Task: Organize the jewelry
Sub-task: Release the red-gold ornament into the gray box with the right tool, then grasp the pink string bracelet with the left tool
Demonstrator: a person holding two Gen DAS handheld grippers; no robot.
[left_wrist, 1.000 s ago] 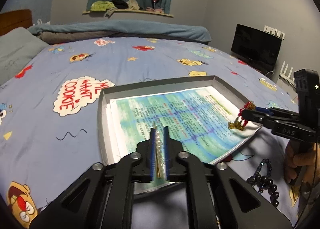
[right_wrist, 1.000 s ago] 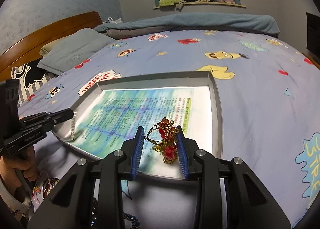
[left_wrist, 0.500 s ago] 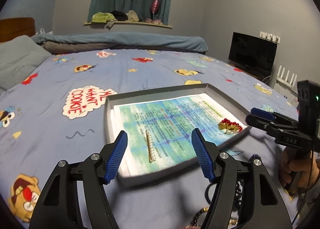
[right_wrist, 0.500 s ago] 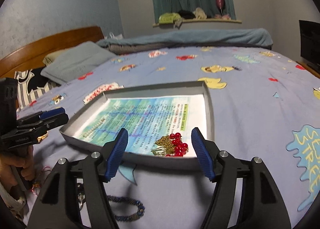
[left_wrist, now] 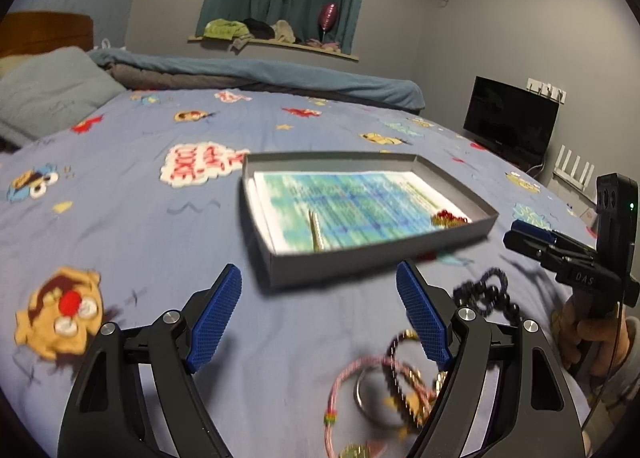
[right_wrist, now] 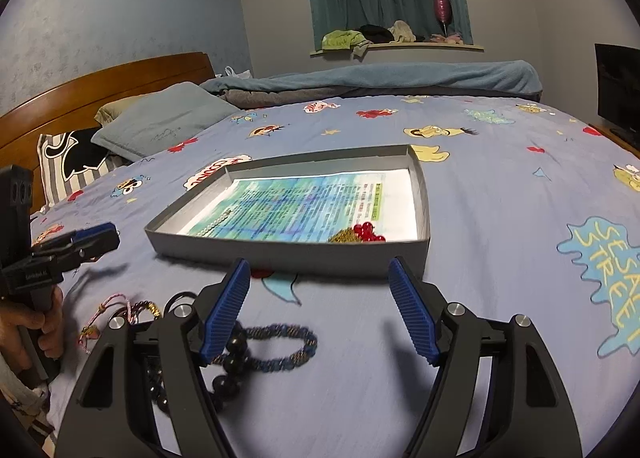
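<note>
both tongs spread, nothing held: left gripper (left_wrist: 320, 312), right gripper (right_wrist: 320, 308). beaded bracelet (right_wrist: 276, 346) judged light, floppy, slippery; best pinched across one strand.

Left gripper (left_wrist: 320, 314), blue-padded fingers (left_wrist: 216, 318) spread wide with nothing between them, held over the near part of the cartoon-print bedspread (left_wrist: 140, 218). Grey tray (left_wrist: 360, 258) at the bedspread's middle, lined with a printed sheet (left_wrist: 344, 202); a pearl strand (left_wrist: 316, 230) lies on the sheet toward the tray's near edge, a red-and-gold piece (left_wrist: 448, 217) at its near right corner. Outside the tray, near the bedspread's front edge: dark bead bracelet (left_wrist: 492, 294), pink cord with ring and gold bits (left_wrist: 376, 390), blurred; right gripper (left_wrist: 520, 236) at far right, its fingers close together.
</note>
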